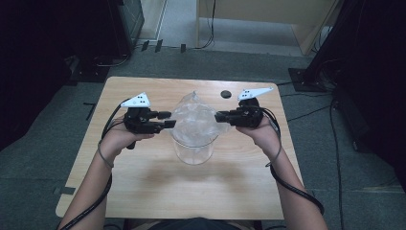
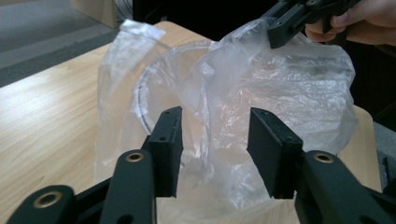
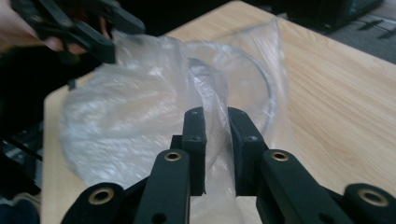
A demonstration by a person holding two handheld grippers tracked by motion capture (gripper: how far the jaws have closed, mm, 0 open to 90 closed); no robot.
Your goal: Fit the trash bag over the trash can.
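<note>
A clear plastic bag (image 1: 194, 119) sits puffed up in the mouth of a round glass container (image 1: 194, 152) at the middle of the table. My left gripper (image 1: 171, 120) reaches in from the left. In the left gripper view its jaws (image 2: 215, 112) stand well apart, open, with loose bag film (image 2: 280, 93) between them and the glass rim (image 2: 142, 100) behind. My right gripper (image 1: 218, 116) comes from the right. Its jaws (image 3: 215, 111) are drawn close around a fold of the bag (image 3: 140, 102), with a narrow gap still showing. The right gripper (image 2: 275, 35) touches the bag's far edge.
The wooden table (image 1: 143, 191) carries a small black round disc (image 1: 225, 94) near its far edge. Dark equipment stands and cables (image 1: 306, 76) are on the floor around the table. A person's forearms come in from the bottom.
</note>
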